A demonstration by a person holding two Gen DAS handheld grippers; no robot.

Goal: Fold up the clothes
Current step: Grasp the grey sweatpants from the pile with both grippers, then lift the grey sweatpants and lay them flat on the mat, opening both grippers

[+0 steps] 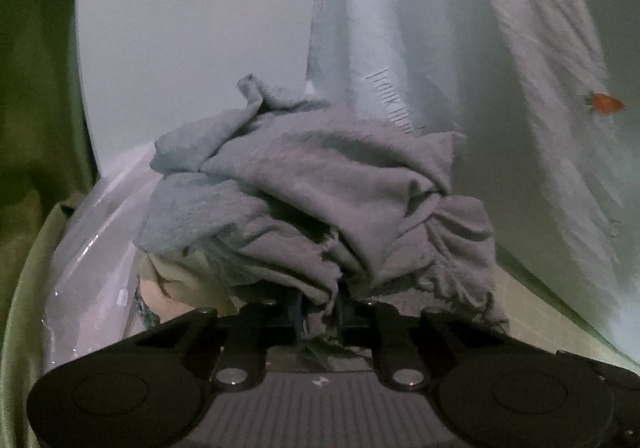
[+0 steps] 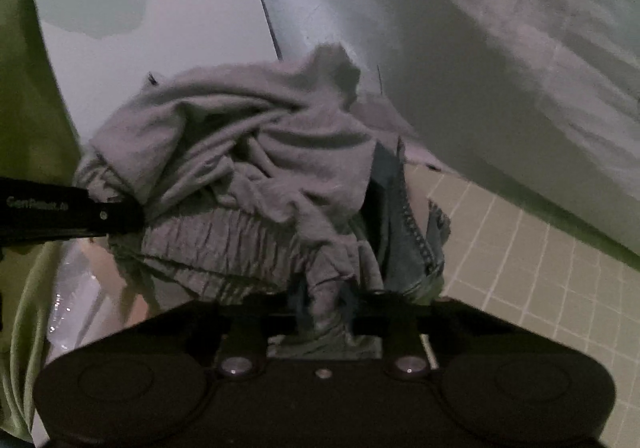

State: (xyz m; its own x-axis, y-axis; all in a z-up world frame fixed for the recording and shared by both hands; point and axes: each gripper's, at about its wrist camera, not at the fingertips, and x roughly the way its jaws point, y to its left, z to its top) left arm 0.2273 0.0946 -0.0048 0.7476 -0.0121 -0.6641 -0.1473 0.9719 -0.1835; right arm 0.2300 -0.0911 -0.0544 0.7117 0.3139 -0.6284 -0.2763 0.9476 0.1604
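Observation:
A crumpled grey garment (image 1: 320, 183) lies heaped in front of both grippers, above a clear plastic bag (image 1: 96, 248). My left gripper (image 1: 320, 306) is shut on a bunched fold at the garment's near edge. In the right wrist view the same grey garment (image 2: 240, 167) fills the middle, and my right gripper (image 2: 326, 308) is shut on a twisted fold of it. The left gripper's black finger (image 2: 116, 213) reaches into the garment from the left edge of that view. A blue denim piece (image 2: 412, 232) hangs at the garment's right side, partly under it.
A white surface (image 1: 180, 59) stretches behind the heap, with pale draped fabric (image 1: 540, 47) on the right. Green cloth (image 1: 36, 87) borders the left side. Pale tiled floor (image 2: 540, 268) shows at the lower right. A small orange object (image 1: 606, 103) sits far right.

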